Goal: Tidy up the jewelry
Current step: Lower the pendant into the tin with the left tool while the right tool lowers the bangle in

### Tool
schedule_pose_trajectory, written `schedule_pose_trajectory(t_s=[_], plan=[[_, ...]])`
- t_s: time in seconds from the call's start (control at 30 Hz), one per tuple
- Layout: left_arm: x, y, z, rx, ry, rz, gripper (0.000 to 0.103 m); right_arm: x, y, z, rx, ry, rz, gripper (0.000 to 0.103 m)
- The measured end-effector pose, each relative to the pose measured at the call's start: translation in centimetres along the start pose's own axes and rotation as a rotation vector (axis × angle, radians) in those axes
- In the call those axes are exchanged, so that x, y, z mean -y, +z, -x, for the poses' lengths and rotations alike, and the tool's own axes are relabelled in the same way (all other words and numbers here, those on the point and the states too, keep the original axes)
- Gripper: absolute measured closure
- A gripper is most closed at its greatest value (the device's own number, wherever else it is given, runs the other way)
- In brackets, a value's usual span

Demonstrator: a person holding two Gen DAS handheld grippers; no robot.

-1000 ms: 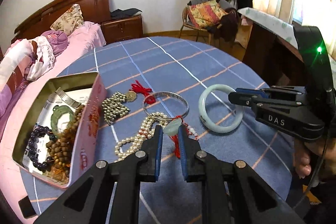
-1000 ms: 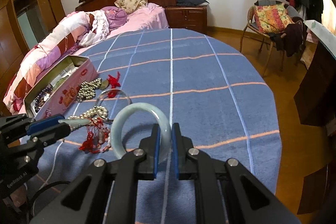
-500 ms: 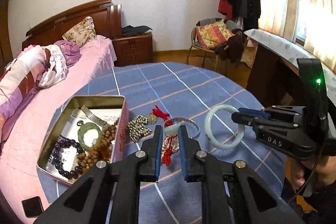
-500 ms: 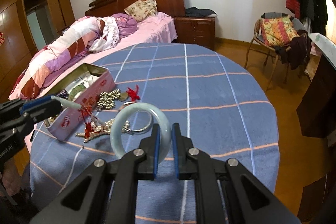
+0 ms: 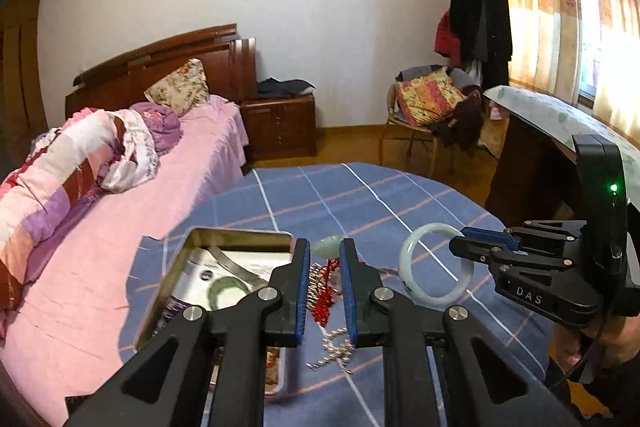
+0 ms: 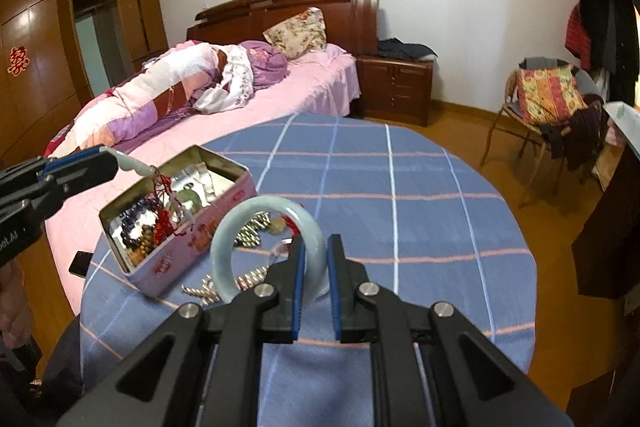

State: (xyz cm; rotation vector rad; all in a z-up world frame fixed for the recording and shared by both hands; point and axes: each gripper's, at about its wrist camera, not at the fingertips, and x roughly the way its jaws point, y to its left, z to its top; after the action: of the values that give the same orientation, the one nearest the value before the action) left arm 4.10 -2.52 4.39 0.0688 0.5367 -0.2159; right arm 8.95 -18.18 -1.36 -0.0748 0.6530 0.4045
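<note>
My left gripper (image 5: 325, 247) is shut on a pale green jade pendant (image 5: 328, 245) whose red tassel cord (image 5: 325, 297) hangs down; it is lifted above the table, beside the open pink tin (image 5: 244, 235). In the right wrist view the left gripper (image 6: 114, 157) holds the pendant (image 6: 130, 163) over the tin (image 6: 224, 207), with the tassel (image 6: 162, 215) dangling into it. My right gripper (image 6: 314, 247) is shut on a pale jade bangle (image 6: 230, 227), held upright above the table; the bangle also shows in the left wrist view (image 5: 406, 263). The tin holds bead bracelets (image 6: 138, 227) and a green ring (image 5: 228, 289).
A pearl necklace (image 5: 334, 347) and metal bead jewelry (image 6: 250, 227) lie on the blue checked tablecloth (image 6: 400, 207) next to the tin. A pink bed (image 6: 280, 95) stands close behind the table on the left. A chair with cushions (image 6: 548, 99) stands at right.
Both grippers have risen from the table. The left one carried the pendant up and toward the tin; the right one lifted the bangle off the cloth.
</note>
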Motion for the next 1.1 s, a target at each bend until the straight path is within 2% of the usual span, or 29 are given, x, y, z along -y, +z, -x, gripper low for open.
schedule_pose_trajectory(t_s=[0.37,0.6,1.1], plan=[[-5.0,1.3,0.9,0.041,0.092,0.043,0.089,-3.2,3.3,-1.0,0.038,0.044,0.075,0.089],[-7.6,0.9,-0.2,0.021,0.137,0.076,0.089,-5.8,4.7,-2.4,0.037,0.074,0.121,0.089],[-11.3,-0.4,-3.7,-0.034,0.186,0.152,0.089,-9.6,5.6,-7.7,-0.035,0.094,0.184,0.089]])
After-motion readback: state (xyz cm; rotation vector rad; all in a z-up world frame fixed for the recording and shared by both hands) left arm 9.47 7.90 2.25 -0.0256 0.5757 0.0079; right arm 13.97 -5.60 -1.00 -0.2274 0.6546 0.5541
